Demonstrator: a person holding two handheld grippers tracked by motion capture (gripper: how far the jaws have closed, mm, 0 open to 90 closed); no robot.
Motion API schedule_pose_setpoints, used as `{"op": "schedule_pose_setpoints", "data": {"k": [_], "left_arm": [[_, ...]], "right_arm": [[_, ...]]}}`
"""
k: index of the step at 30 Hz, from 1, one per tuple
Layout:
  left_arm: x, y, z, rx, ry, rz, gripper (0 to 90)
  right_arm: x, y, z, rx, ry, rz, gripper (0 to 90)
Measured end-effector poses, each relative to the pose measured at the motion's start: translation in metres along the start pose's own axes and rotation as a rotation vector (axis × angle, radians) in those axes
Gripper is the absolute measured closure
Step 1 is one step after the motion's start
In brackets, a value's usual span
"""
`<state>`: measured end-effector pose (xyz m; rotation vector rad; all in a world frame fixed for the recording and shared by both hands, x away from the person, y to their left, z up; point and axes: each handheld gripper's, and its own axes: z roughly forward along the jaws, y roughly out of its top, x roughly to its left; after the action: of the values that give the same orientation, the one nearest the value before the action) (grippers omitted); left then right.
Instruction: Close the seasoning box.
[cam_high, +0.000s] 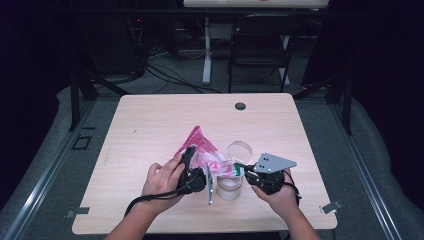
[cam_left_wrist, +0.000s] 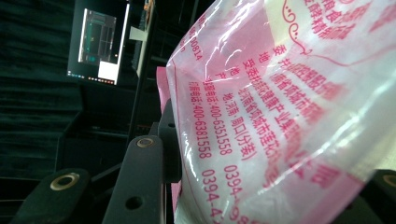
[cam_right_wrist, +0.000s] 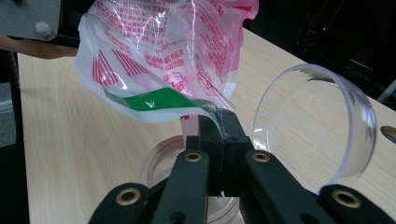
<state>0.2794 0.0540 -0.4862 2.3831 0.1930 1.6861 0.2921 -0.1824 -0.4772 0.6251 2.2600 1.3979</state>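
The pink printed bag (cam_high: 206, 152) is held up just above the clear jar (cam_high: 229, 188), gripped by the left gripper (cam_left_wrist: 261, 186) and pinched at its green-edged mouth by the shut right gripper (cam_right_wrist: 211, 135), so tipping its contents into the jar is judged next.

Light wood counter (cam_high: 150, 130) with dark grommet hole (cam_high: 240, 106) near far edge; black folding chair (cam_high: 260, 45) behind, cables (cam_high: 165, 75) on floor, possibly a lit monitor (cam_left_wrist: 100, 44).
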Motion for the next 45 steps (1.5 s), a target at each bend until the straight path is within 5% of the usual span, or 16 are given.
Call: {"op": "schedule_pose_setpoints", "data": {"k": [13,45], "left_arm": [[-0.008,-0.009,0.001,0.002,-0.035,-0.110,65.4],[-0.018,-0.012,0.004,0.004,-0.094,-0.176,66.2]], "right_arm": [[0.004,0.002,0.004,0.000,0.006,-0.009,90.0],[0.005,0.005,0.004,-0.016,0.009,0.004,90.0]]}}
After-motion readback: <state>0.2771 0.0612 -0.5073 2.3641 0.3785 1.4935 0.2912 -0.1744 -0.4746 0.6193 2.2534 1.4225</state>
